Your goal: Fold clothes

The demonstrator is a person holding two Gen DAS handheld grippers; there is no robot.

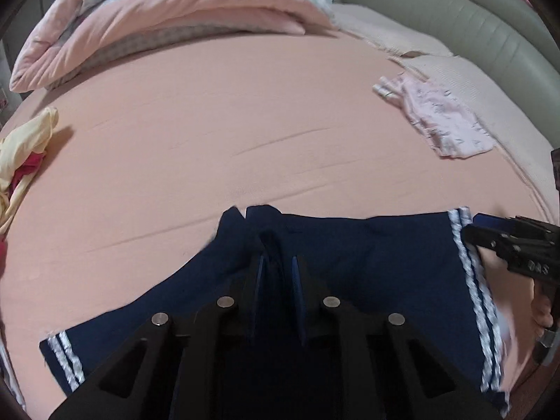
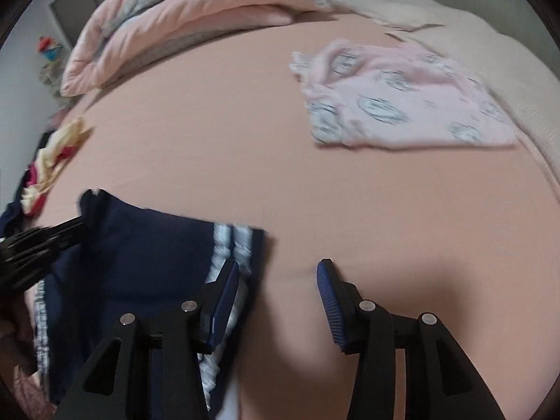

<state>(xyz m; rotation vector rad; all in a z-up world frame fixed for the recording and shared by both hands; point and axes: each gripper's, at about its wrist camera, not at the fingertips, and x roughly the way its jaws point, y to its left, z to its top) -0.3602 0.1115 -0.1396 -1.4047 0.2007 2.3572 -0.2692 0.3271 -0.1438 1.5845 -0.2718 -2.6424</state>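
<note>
The navy shorts [image 1: 367, 255] are lying on the bed [image 1: 245, 140], seemingly mid-fold. The left tongs [image 1: 278, 269] are pinching a ridge of them; the right tongs [image 2: 278, 294] are gaping, empty. One pink garment [image 2: 402, 105] is lying folded; a yellow pile [image 1: 24, 154] is waiting.

Navy shorts [image 1: 367, 262] with white side stripes, spread flat on the pink sheet, one bunched fold pinched up at the middle of the far edge. Pink printed garment [image 2: 402, 105], folded flat, well apart near the pillow. Yellow-and-red clothes [image 1: 24, 154] crumpled at the left edge.
</note>
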